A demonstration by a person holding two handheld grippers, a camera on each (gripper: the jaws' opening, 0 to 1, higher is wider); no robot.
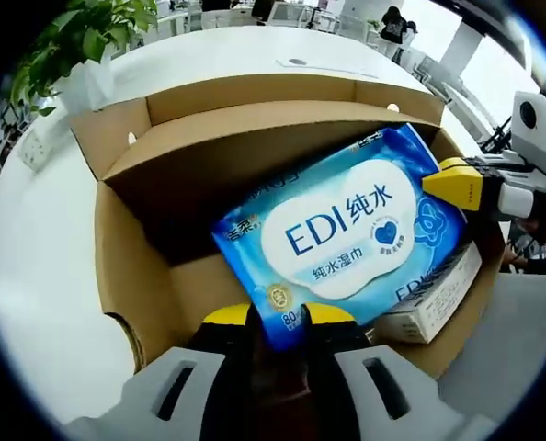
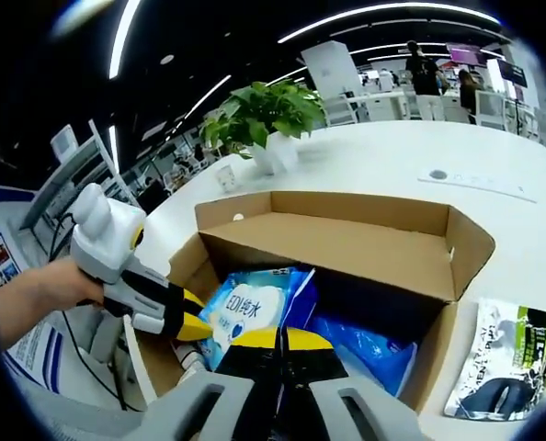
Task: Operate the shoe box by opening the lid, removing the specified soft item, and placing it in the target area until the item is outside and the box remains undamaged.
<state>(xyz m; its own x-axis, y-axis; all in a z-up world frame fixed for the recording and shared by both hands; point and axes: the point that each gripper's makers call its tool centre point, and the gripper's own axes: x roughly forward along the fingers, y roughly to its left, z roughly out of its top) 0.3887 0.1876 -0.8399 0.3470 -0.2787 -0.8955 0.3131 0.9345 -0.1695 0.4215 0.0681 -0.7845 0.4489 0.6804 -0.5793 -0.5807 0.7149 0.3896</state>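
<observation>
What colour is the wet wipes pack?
Blue with a white cloud label; wet wipes pack shows best in left gripper view.

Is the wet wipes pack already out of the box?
No. The wet wipes pack is partly inside the open cardboard box, pinched by both grippers.

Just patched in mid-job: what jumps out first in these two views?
A blue-and-white plastic pack of wet wipes is tilted up inside the open brown cardboard shoe box. The left gripper pinches its near edge while the right gripper meets its far end. A potted green plant stands on the white table behind the box.
</observation>
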